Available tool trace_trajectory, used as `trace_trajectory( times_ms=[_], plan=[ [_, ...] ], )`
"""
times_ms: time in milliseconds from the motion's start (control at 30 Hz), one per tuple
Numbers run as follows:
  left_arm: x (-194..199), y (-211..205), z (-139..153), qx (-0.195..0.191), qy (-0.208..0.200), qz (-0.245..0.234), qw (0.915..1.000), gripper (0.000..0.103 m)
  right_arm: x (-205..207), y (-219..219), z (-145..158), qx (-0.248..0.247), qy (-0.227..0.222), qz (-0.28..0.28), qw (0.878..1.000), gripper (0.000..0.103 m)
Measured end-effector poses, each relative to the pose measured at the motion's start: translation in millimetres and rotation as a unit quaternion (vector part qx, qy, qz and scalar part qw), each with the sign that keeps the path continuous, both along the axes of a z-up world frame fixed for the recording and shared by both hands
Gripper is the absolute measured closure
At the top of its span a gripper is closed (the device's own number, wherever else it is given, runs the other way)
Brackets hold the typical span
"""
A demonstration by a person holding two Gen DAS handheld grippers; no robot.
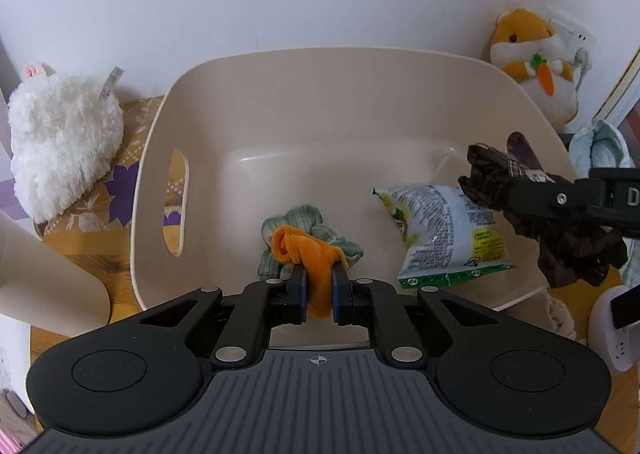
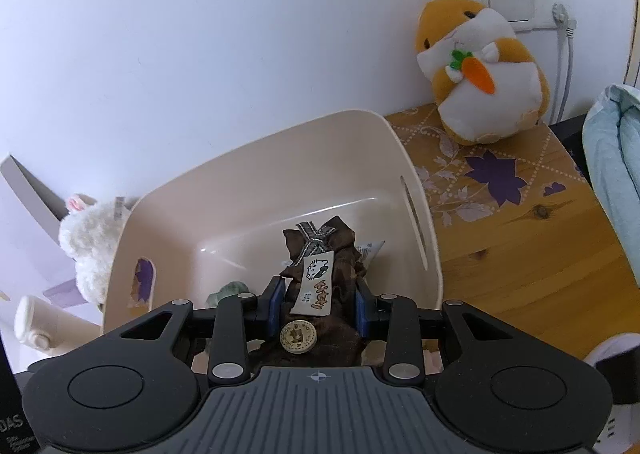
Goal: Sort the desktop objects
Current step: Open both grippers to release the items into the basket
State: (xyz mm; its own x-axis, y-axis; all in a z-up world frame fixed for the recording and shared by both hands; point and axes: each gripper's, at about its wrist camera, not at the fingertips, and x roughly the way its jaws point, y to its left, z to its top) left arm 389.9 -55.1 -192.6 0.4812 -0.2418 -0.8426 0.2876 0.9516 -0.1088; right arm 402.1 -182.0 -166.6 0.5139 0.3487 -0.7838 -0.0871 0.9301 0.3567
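Note:
A beige plastic bin [image 1: 304,94] stands on the wooden desk; it also shows in the right wrist view [image 2: 280,174]. My left gripper [image 1: 319,274] is shut on an orange scrunchie [image 1: 308,254] held over the bin's near side. Under it lies a green scrunchie [image 1: 300,220]. A snack packet [image 1: 448,230] lies in the bin at the right. My right gripper [image 2: 319,294] is shut on a brown scrunchie [image 2: 340,250] with a white tag, above the bin; it also shows in the left wrist view [image 1: 496,174].
A white plush rabbit [image 1: 60,146] sits left of the bin. An orange hamster plush [image 2: 480,70] sits against the wall at the right, near a wall socket [image 2: 520,2]. A light blue cloth [image 2: 616,174] lies at the far right. A white power strip [image 1: 612,338] is nearby.

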Motion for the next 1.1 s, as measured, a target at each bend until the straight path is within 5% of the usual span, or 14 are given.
trace_trajectory(
  times_ms=[333,433,500,567,833,1100],
  plan=[
    [2.3,1.6,-4.9,-0.004,0.008,0.003,1.0000,0.091,9.3,6.5,-12.6,-0.044,0.005,0.008,0.999,0.065],
    [1.0,3.7,-1.9,-0.009,0.002,0.003,1.0000,0.069,6.9,2.9,-10.4,-0.050,-0.004,0.006,0.999,0.047],
    [-3.8,2.5,3.1,-0.010,-0.009,-0.006,0.9999,0.035,3.3,0.1,-7.9,-0.050,-0.011,0.007,0.999,0.038],
    [-8.6,2.8,7.3,-0.007,-0.016,-0.005,0.9998,0.022,-0.6,-3.3,-5.0,-0.038,-0.016,0.014,0.999,0.031],
    [-20.6,18.9,20.3,-0.021,-0.023,0.001,0.9995,0.022,-20.7,-12.2,11.6,-0.011,-0.047,0.026,0.998,0.003],
    [-44.7,39.5,43.5,-0.026,-0.047,0.000,0.9985,0.022,-48.9,-26.7,22.0,-0.012,-0.066,0.031,0.997,0.000]
  ],
)
